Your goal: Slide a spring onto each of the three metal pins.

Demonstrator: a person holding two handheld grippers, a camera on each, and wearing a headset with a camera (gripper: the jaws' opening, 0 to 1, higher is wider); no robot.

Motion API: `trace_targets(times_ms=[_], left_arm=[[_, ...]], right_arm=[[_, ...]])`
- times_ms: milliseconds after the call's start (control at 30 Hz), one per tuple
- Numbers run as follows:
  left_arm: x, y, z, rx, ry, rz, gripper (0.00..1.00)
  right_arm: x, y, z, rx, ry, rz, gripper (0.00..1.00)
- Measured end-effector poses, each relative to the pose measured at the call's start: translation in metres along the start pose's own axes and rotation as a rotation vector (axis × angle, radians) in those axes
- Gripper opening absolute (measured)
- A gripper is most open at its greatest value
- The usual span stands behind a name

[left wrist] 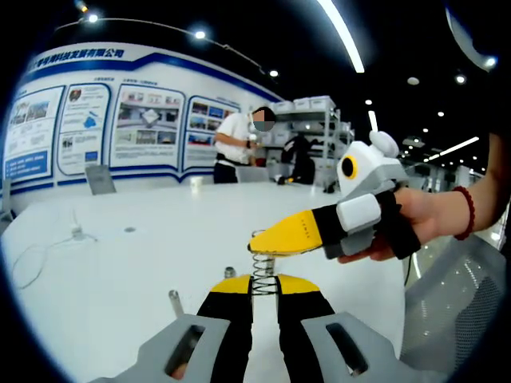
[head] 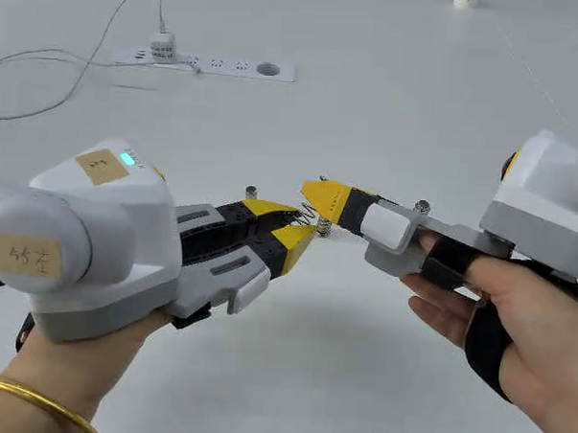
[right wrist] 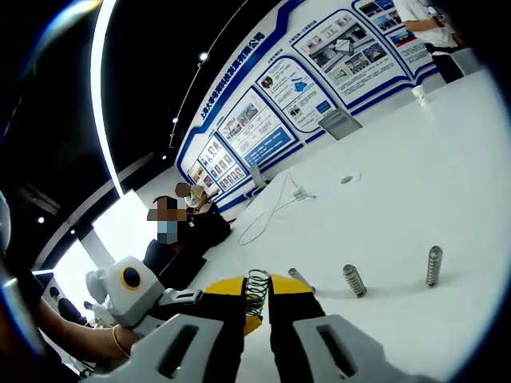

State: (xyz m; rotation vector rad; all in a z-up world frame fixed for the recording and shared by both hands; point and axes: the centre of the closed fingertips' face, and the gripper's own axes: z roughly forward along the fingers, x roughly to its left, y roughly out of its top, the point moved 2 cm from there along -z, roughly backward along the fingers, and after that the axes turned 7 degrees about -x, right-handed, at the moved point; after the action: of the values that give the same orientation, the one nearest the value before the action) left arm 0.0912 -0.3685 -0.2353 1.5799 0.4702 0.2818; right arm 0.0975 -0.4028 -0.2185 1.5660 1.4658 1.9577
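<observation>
The yellow wedge jaws of your left gripper (left wrist: 263, 286), nearly closed, pinch one coiled wire spring (left wrist: 263, 265) at bottom centre. Your right gripper (right wrist: 257, 292) nips it too. Lower right in the right gripper view stand three slim pins: one bare pin (right wrist: 299, 278) and two coil-sleeved pins (right wrist: 353, 280).

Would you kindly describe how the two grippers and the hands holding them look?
Both grippers have white housings, black jaws and yellow tips. The left gripper carries tan labels and a green light; its wrist wears a gold bangle. The hand on the right gripper wears a black fingerless glove.
</observation>
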Motion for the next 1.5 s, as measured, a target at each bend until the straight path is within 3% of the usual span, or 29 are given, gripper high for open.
trace_targets(times_ms=[267, 433, 500, 767, 933, 1233, 1500], left_arm=[[0.000, 0.000, 0.000, 0.018, 0.016, 0.030, 0.11], [0.002, -0.006, 0.000, 0.058, 0.034, 0.062, 0.11], [0.003, -0.011, -0.002, 0.096, 0.044, 0.093, 0.13], [0.011, -0.012, -0.006, 0.103, 0.095, 0.071, 0.24], [0.018, -0.014, -0.010, 0.112, 0.133, 0.056, 0.33], [0.032, -0.021, -0.016, 0.131, 0.187, 0.064, 0.54], [0.037, -0.023, -0.017, 0.134, 0.204, 0.065, 0.64]], right_arm=[[0.000, 0.000, 0.002, 0.005, 0.007, -0.034, 0.11], [0.000, -0.004, 0.007, 0.016, 0.001, -0.089, 0.11], [-0.001, -0.004, 0.009, 0.020, -0.004, -0.119, 0.11], [-0.003, 0.003, 0.020, 0.012, -0.002, -0.215, 0.11], [-0.002, 0.010, 0.032, -0.001, 0.002, -0.314, 0.11], [-0.007, 0.013, 0.052, -0.006, 0.014, -0.329, 0.11], [-0.012, 0.011, 0.066, -0.017, 0.014, -0.371, 0.11]])
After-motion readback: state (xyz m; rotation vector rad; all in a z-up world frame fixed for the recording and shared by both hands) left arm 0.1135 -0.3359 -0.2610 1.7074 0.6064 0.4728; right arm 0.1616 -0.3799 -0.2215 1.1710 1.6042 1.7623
